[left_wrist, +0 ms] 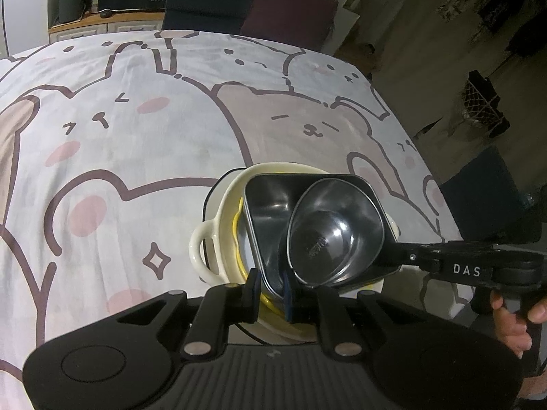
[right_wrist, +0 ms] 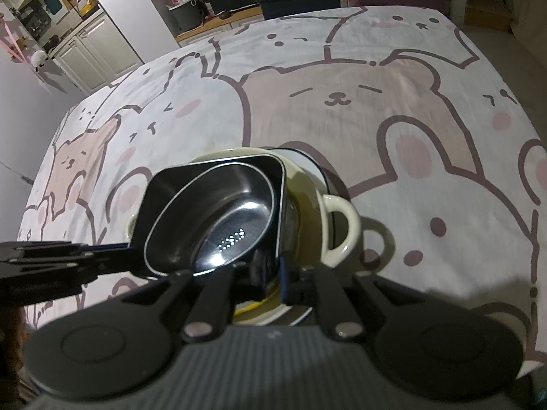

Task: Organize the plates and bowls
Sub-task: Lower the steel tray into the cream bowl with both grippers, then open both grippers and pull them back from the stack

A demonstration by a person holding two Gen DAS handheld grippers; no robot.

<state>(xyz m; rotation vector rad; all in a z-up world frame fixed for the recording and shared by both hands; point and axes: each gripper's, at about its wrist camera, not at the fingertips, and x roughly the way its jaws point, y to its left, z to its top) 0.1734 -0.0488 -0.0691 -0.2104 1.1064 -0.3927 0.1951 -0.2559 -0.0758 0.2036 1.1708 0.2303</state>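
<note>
We see a stack of dishes on the table [left_wrist: 136, 136], which is covered by a cloth printed with cartoon bears and rabbits. The landmark is the cream bowl [left_wrist: 218, 239] with loop handles at the bottom of the nest; it sits on what looks like a white plate with a dark rim [left_wrist: 218, 184], only partly visible behind it. Inside the cream bowl lies a yellow-rimmed dish [left_wrist: 239, 239], of which only the edge shows. Inside that sits a rectangular steel tray [left_wrist: 270, 212], tilted against the cream bowl's far wall, and inside the tray rests a round steel bowl [left_wrist: 331, 235], also tilted. The left claw [left_wrist: 270, 294] is closed on the near wall of the steel tray, one finger outside and one inside. The right claw [right_wrist: 273, 270] reaches in from the other side of the cream bowl and is pinched on the tray's wall there, the cream bowl's handle [right_wrist: 342, 225] just beside it. In the left wrist view a hand [left_wrist: 516, 314] grips the right tool's handle, level with the cream bowl
</note>
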